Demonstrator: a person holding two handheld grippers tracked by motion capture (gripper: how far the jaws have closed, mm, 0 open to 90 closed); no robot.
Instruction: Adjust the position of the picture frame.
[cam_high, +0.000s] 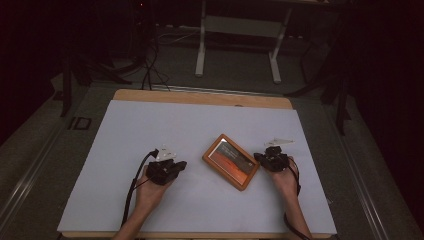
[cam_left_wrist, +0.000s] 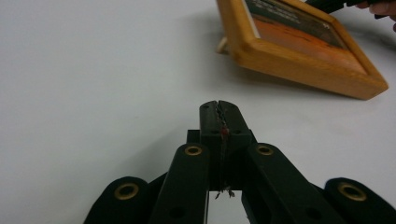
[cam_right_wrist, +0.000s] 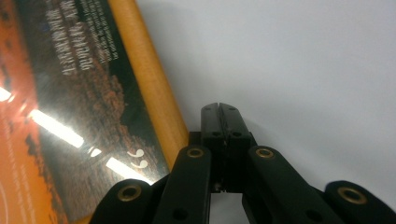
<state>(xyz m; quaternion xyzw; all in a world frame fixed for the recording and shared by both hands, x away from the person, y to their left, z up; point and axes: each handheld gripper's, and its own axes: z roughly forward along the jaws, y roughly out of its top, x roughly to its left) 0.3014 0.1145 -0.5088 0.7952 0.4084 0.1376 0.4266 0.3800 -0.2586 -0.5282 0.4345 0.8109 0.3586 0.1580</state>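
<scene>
A wooden picture frame (cam_high: 230, 161) with an orange and dark picture lies flat on the white sheet (cam_high: 150, 130), turned diagonally, near the table's middle. My left gripper (cam_high: 181, 165) rests a little to its left, shut and holding nothing; in the left gripper view its jaws (cam_left_wrist: 219, 105) are pressed together and the frame (cam_left_wrist: 299, 65) lies ahead at the upper right. My right gripper (cam_high: 258, 157) sits at the frame's right edge, shut too. In the right gripper view its tips (cam_right_wrist: 219, 107) lie just beside the frame's wooden rim (cam_right_wrist: 149, 79), with nothing between them.
The white sheet covers a wooden table (cam_high: 200, 96). Beyond the far edge stands a white table stand (cam_high: 240, 40) on a dark floor with cables (cam_high: 150, 65). Bare sheet surrounds the frame on all sides.
</scene>
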